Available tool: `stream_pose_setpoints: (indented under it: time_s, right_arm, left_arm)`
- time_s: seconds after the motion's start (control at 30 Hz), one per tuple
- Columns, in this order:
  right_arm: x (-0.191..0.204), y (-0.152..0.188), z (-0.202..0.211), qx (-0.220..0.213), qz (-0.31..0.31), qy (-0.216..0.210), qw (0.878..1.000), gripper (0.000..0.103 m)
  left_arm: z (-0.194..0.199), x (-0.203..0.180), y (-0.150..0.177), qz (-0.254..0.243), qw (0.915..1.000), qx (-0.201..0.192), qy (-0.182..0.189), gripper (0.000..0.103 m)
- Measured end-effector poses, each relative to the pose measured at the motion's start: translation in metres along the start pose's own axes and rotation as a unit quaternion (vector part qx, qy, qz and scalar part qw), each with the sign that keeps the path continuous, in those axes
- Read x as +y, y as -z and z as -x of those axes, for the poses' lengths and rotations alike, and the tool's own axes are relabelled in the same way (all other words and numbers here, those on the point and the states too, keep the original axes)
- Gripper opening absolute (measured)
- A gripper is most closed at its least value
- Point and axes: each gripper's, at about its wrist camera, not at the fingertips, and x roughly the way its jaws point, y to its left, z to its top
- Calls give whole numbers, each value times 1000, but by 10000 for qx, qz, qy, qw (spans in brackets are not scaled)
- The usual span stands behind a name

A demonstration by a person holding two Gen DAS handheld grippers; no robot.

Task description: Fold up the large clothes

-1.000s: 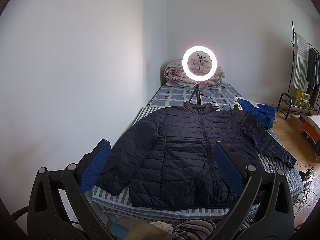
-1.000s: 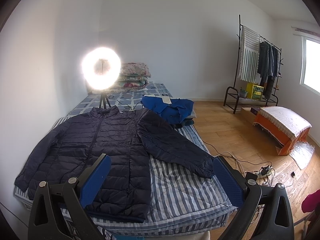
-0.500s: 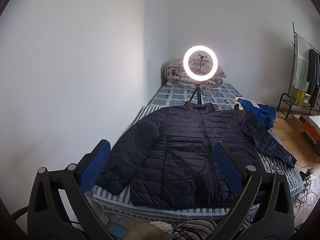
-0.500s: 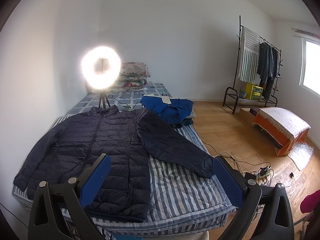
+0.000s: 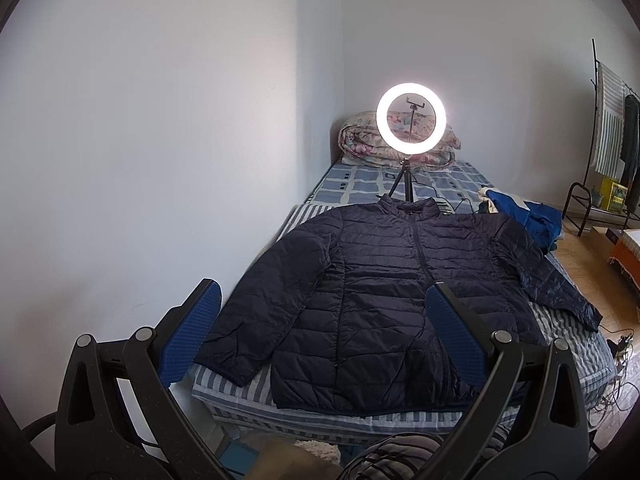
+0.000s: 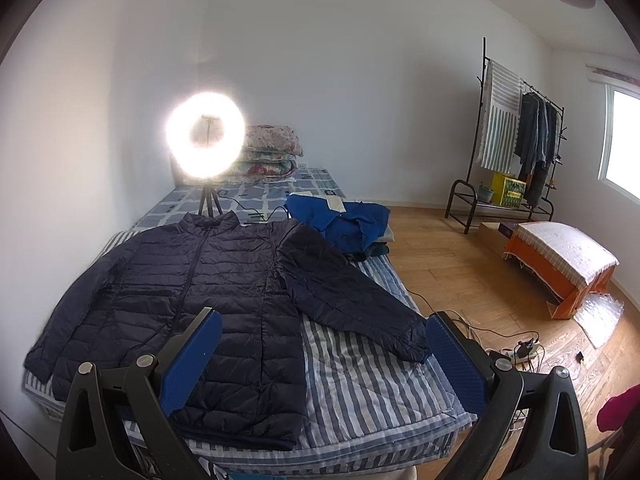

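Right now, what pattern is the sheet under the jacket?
Blue-and-white stripes on the sheet, clearest in the right wrist view.

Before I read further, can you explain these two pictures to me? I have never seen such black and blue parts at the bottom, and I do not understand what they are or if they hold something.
These parts are two hand tools, not a robot. A person holds one gripper in each hand, and a small wide-angle camera on each one looks forward along its two fingers. One picture comes from the left gripper, the other from the right gripper. The blue pads are the insides of the jaws. Both stand wide open and hold nothing.

Ahead is a bed with a striped cover. A dark quilted jacket lies flat on it, zipped, sleeves spread out, not yet folded. Behind its collar stands a lit ring lamp on a small tripod. A blue garment lies crumpled at the jacket's far right, and a folded flowered quilt rests at the head of the bed.
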Motion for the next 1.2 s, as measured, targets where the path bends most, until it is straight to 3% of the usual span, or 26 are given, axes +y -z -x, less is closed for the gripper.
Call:
stream_pose_setpoints:
  time_s: [0.33,0.87,0.97,1.07,1.2]
  right_arm:
    - [35,-12,-6,-70,231,-229,9994,103]
    - [124,-37,-21,-343,853,-838,9922,103]
    - [148,-40,-30,-366,925,-1129,9886,103]
    - [176,-41,-46,-323,956,-1724,9798,103]
    - [217,-36,-66,-428,1000,-2716,9562,103]
  left_arm:
    - [-6,24,11,52,9997,19,-232,103]
    - [-10,49,37,-124,9989,111,-429,103]
    - [-10,54,47,-136,9987,226,-445,103]
    - [-7,61,59,-111,9975,290,-637,103]
    - [-6,70,76,-82,9957,446,-806,103]
